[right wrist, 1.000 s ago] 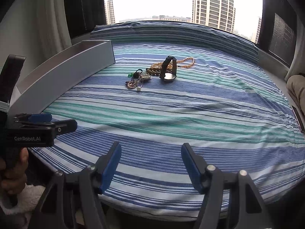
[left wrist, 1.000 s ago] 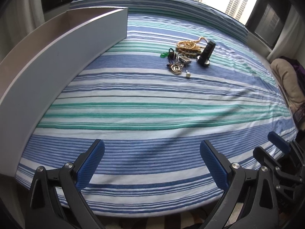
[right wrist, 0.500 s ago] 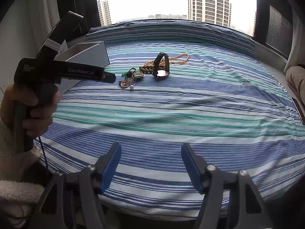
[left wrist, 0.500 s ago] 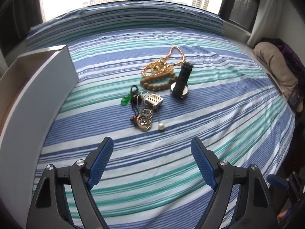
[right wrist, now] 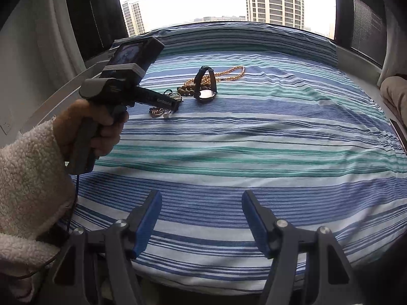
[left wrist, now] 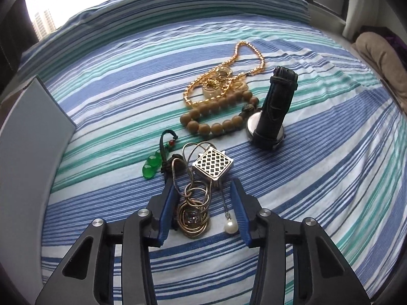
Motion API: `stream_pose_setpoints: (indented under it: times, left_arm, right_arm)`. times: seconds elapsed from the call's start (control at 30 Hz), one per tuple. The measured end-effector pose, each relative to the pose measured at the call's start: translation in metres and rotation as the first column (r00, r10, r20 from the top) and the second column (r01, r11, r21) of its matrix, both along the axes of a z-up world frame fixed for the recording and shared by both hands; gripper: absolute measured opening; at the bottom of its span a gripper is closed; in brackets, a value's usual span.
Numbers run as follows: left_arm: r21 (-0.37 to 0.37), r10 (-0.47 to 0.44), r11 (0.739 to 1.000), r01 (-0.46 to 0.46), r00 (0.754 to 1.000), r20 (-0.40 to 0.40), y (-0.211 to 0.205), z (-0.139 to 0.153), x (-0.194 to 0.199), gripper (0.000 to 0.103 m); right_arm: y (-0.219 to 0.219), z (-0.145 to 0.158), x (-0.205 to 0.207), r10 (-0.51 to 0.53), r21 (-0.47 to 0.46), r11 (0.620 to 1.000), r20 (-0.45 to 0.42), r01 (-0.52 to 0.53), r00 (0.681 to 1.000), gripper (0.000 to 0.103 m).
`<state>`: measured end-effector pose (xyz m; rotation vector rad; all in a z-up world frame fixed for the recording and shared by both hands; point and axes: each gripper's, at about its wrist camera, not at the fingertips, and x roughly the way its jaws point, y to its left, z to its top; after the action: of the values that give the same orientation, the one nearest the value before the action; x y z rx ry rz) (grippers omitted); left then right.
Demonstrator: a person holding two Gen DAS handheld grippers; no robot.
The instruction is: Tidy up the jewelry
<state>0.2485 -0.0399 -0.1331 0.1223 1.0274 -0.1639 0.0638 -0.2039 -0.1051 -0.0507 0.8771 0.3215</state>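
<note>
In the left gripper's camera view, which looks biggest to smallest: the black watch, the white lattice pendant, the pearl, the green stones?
1. Black watch
2. White lattice pendant
3. Green stones
4. Pearl

The pearl lies nearest the camera and looks smallest anyway, so that ranking is safe.

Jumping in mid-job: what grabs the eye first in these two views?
The left gripper, open, straddles a coiled silver pendant necklace and a pearl drop on the striped bedspread. Behind lie a gold chain, wooden beads and a black-strapped watch. The right gripper hangs open, far back.
</note>
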Motion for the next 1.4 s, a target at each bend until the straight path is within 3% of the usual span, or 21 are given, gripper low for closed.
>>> stream_pose_setpoints:
  times: [0.07, 0.17, 0.53, 0.83, 1.0, 1.07, 1.13, 1.4]
  left_arm:
    - [-0.016, 0.001, 1.000, -0.001, 1.000, -0.004, 0.002, 0.001, 0.001, 0.016]
    - [-0.027, -0.003, 1.000, 0.003, 1.000, -0.006, 0.001, 0.003, 0.000, 0.011]
    - [-0.137, -0.005, 0.991, 0.008, 1.000, 0.023, 0.029, 0.039, -0.058, 0.004]
    - [-0.168, 0.087, 0.982, -0.088, 0.996, -0.014, 0.093, 0.031, -0.119, 0.004]
    - [-0.133, 0.093, 0.986, -0.097, 0.995, -0.041, 0.117, 0.021, -0.140, 0.011]
    - [-0.143, 0.079, 0.986, -0.085, 0.996, -0.052, 0.124, 0.020, -0.151, 0.037]
    - [-0.139, 0.072, 0.987, -0.077, 0.997, -0.040, 0.127, 0.022, -0.161, 0.053]
    - [-0.095, 0.028, 0.995, -0.030, 0.999, -0.024, 0.124, 0.018, -0.168, 0.055]
  right_arm:
    - [-0.001, 0.000, 0.000, -0.002, 0.004, 1.000, 0.002, 0.002, 1.000, 0.067]
    - [-0.003, 0.001, 0.000, -0.004, 0.005, 1.000, 0.009, 0.004, 1.000, 0.067]
    - [-0.002, 0.003, -0.004, -0.009, 0.001, 1.000, 0.018, 0.009, 1.000, 0.067]
    - [0.006, 0.004, -0.010, 0.015, -0.009, 1.000, 0.024, -0.014, 1.000, 0.067]
    - [0.013, 0.003, -0.013, 0.029, -0.016, 0.999, 0.022, -0.029, 0.999, 0.067]
    - [0.015, 0.003, -0.014, 0.036, -0.019, 0.999, 0.016, -0.036, 0.999, 0.067]
    - [0.018, 0.003, -0.015, 0.040, -0.024, 0.999, 0.016, -0.039, 0.999, 0.067]
    - [0.027, 0.002, -0.014, 0.057, -0.036, 0.998, 0.007, -0.057, 0.998, 0.067]
